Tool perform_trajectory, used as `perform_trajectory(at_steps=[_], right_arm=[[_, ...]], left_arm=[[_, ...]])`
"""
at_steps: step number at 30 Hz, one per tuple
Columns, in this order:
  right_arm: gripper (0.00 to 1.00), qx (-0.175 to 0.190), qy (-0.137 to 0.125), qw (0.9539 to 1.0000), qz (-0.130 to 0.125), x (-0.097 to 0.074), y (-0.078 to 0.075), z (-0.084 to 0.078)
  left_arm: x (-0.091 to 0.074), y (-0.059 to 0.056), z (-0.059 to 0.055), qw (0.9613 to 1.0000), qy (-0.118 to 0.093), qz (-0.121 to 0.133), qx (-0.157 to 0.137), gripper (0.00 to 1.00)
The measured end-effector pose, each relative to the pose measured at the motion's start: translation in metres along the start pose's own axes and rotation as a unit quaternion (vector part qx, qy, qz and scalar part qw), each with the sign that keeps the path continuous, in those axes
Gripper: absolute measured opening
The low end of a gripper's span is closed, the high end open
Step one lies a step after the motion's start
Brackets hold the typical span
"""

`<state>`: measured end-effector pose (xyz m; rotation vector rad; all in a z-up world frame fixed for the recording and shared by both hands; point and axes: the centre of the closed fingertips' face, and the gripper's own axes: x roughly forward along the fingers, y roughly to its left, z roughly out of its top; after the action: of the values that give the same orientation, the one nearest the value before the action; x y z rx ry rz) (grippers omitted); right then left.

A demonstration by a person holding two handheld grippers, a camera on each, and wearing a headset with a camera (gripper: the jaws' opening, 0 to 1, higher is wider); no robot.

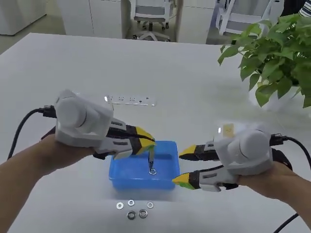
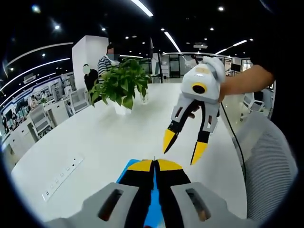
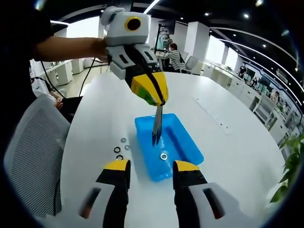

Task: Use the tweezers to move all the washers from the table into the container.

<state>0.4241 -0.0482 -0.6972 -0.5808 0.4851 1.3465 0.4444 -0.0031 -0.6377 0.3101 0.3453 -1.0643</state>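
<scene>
The blue container (image 1: 121, 172) stands on the white worktop (image 1: 73, 68), and all places here are given from it. The left claw (image 1: 148, 141) hangs above the container, reaching in from its left side, with both jaws pressed together on the tweezers (image 1: 151, 158). The tweezers point straight down into the container. Their tips are just over one washer (image 1: 152, 171), which lies on the blue floor close to the wall nearest the person. Whether the tips touch this washer, I cannot tell. The right claw (image 1: 180, 167) is just beside the right wall of the container and points toward it, with its jaws apart and nothing between them. On the worktop in front of the container, near that same wall, lie five more washers (image 1: 131, 208) in a small group. Behind the container, well apart, a white power strip (image 1: 130, 100) lies flat. Far behind and to the right stands a green plant (image 1: 277, 53).
</scene>
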Motion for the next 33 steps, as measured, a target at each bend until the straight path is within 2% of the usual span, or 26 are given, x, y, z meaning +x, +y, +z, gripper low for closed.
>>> perform_trajectory(at_steps=[11, 16, 26, 33], right_arm=[[0.49, 0.009, -0.001, 0.9998, 0.016, -0.011, 0.025, -0.011], [0.55, 0.015, -0.005, 0.9996, 0.022, -0.014, 0.032, -0.013], [0.62, 0.020, -0.005, 0.9994, 0.028, -0.013, 0.045, -0.020], [0.66, 0.021, -0.006, 0.9993, 0.030, -0.011, 0.050, -0.023]], left_arm=[[-0.015, -0.007, 0.008, 0.9999, 0.000, 0.015, 0.000, 0.05], [-0.020, -0.013, 0.010, 0.9999, 0.000, 0.013, -0.002, 0.05], [-0.022, -0.027, 0.009, 1.0000, 0.003, 0.005, 0.004, 0.05], [-0.018, -0.037, 0.002, 1.0000, 0.003, -0.002, 0.005, 0.05]])
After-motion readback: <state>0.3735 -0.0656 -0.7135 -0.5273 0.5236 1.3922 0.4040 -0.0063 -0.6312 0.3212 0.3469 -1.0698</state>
